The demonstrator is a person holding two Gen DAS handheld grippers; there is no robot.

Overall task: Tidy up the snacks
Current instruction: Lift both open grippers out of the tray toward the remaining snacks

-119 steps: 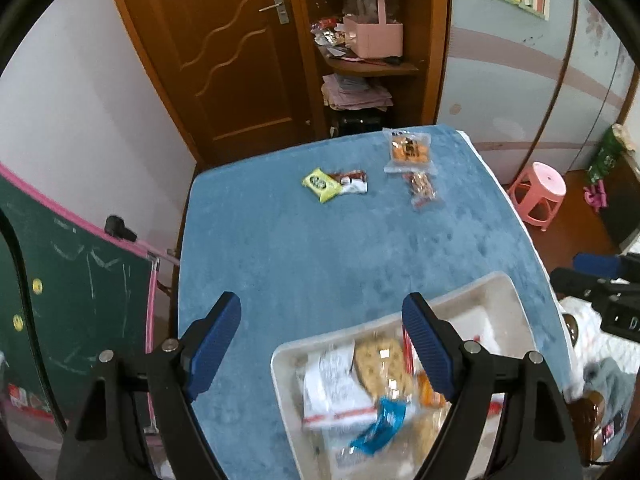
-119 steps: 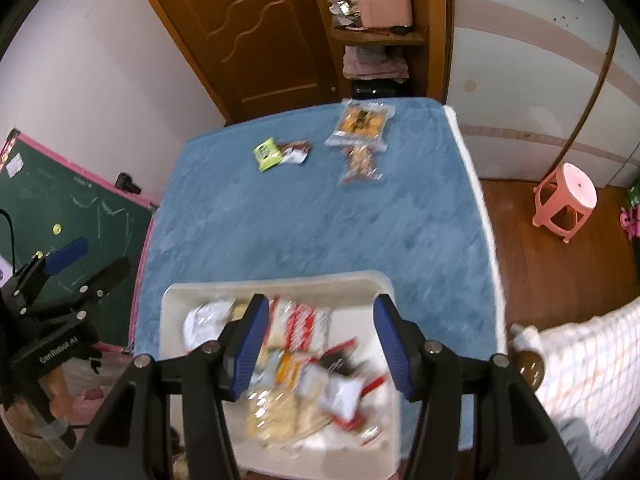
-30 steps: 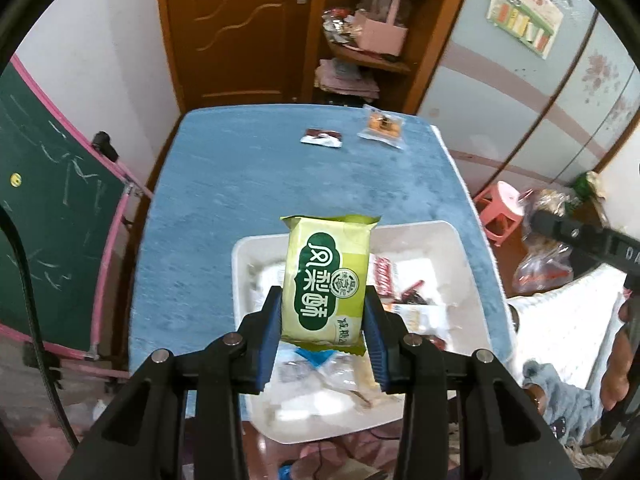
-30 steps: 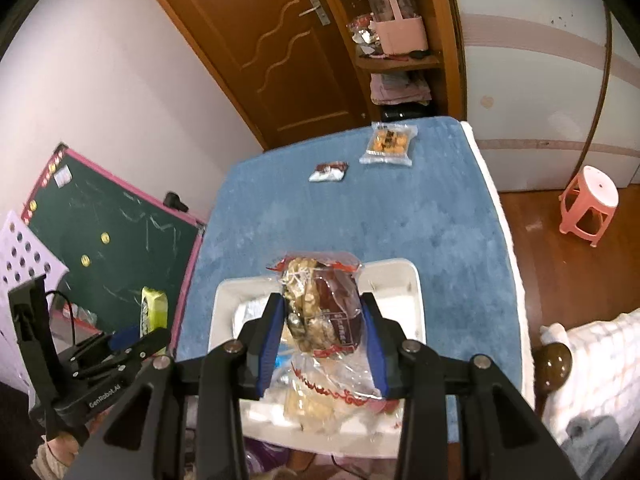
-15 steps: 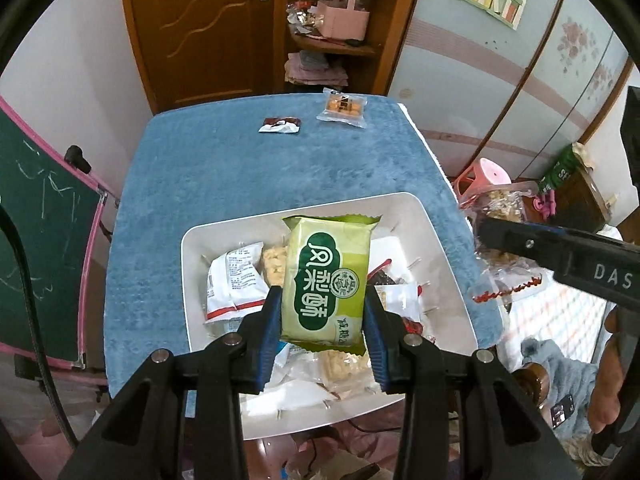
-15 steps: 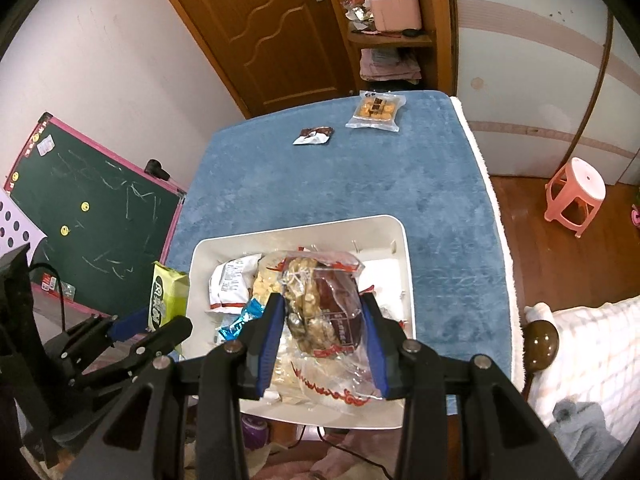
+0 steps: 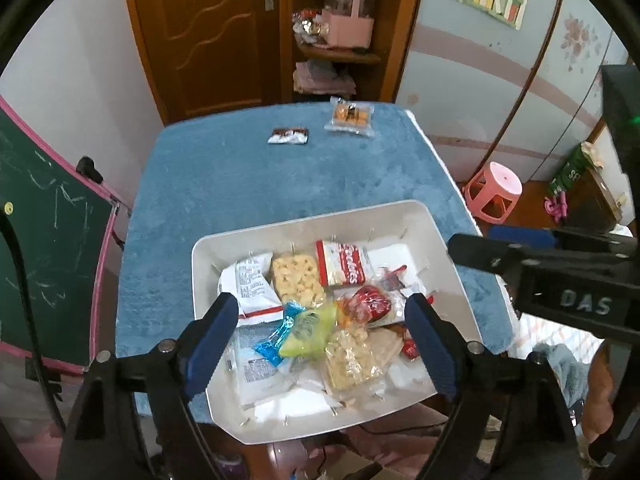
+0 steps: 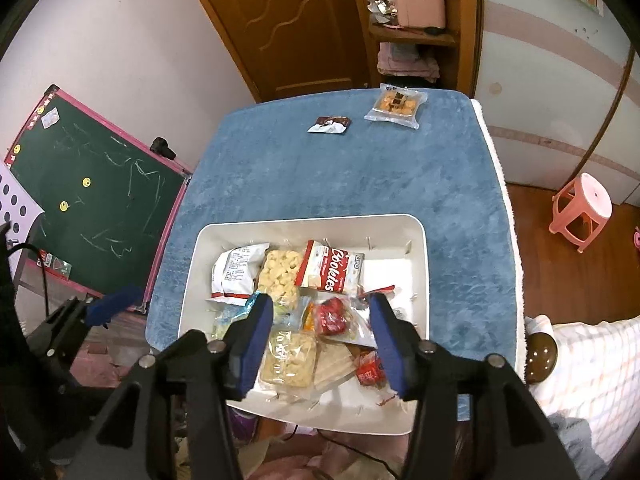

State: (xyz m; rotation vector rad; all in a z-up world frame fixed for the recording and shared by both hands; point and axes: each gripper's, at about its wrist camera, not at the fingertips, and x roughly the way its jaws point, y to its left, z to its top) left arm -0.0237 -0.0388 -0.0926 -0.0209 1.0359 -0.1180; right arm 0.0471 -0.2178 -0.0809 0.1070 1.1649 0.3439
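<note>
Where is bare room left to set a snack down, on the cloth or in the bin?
The blue plush tablecloth lies bare between the white plastic bin and two far packets: the small brown-and-white packet and the clear cookie pack. Inside the bin, only the far right corner is bare; elsewhere packets overlap.

Right gripper (image 8: pixel 322 332) over white tray (image 8: pixel 416 240), jaws just opening, nothing clamped | red-and-clear snack bag (image 8: pixel 334 318) lay loose in tray below | Cookies pack (image 8: pixel 328 266) beside puffed-snack bag (image 8: pixel 278 274) | biscuit pack (image 8: pixel 396 106) and dark wrapper (image 8: pixel 330 125) at far edge of blue table (image 8: pixel 320 176)
</note>
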